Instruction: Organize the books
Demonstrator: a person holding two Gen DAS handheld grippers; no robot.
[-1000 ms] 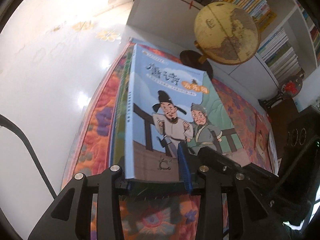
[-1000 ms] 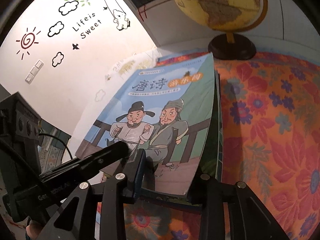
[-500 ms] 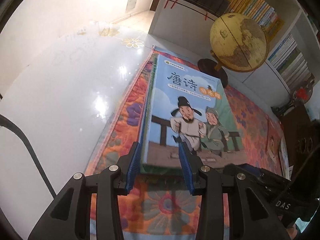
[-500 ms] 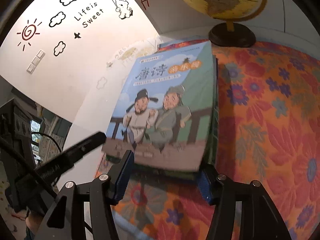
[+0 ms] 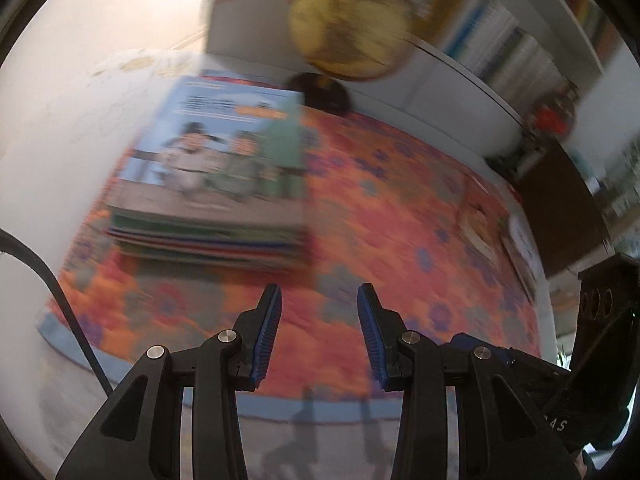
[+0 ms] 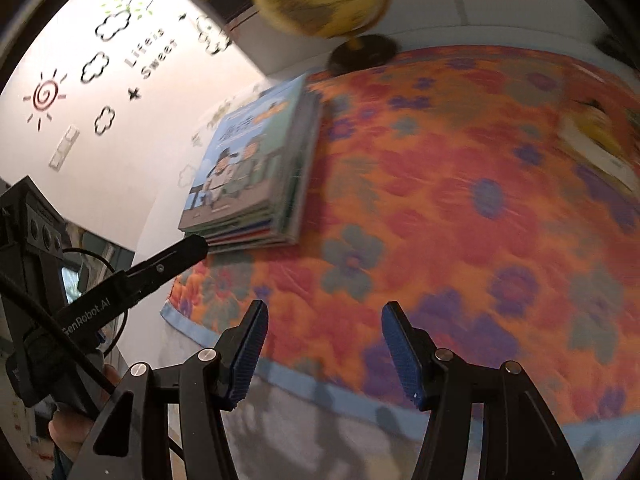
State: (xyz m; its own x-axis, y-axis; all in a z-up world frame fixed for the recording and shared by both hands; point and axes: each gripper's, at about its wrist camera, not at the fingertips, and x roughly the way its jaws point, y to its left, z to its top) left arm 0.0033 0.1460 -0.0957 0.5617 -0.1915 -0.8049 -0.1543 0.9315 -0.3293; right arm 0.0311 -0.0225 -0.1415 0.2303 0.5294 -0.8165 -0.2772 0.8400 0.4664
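Note:
A stack of thin picture books (image 5: pixel 216 184) lies on the left part of an orange flowered mat (image 5: pixel 400 216); its top cover is blue with two cartoon figures. The right wrist view shows the same stack (image 6: pixel 256 172) at centre left. My left gripper (image 5: pixel 319 300) hovers open over the mat, short of the stack, nothing between its blue pads. My right gripper (image 6: pixel 323 316) is open too, empty, over the mat's near edge. More loose books (image 5: pixel 500 236) lie at the mat's right side, seen blurred as loose books (image 6: pixel 596 140) from the right wrist.
A yellow globe (image 5: pixel 352 28) on a dark base stands behind the stack. Bookshelves (image 5: pixel 512 36) run along the back right. A white tabletop (image 5: pixel 52 140) extends left of the mat. A dark cabinet (image 5: pixel 560 196) stands at the right. The left gripper's body (image 6: pixel 132 280) crosses the right wrist view.
Both grippers have let go of the blue-covered book, now lying flat on the stack, and pulled back towards the mat's near edge. The right jaws opened wider.

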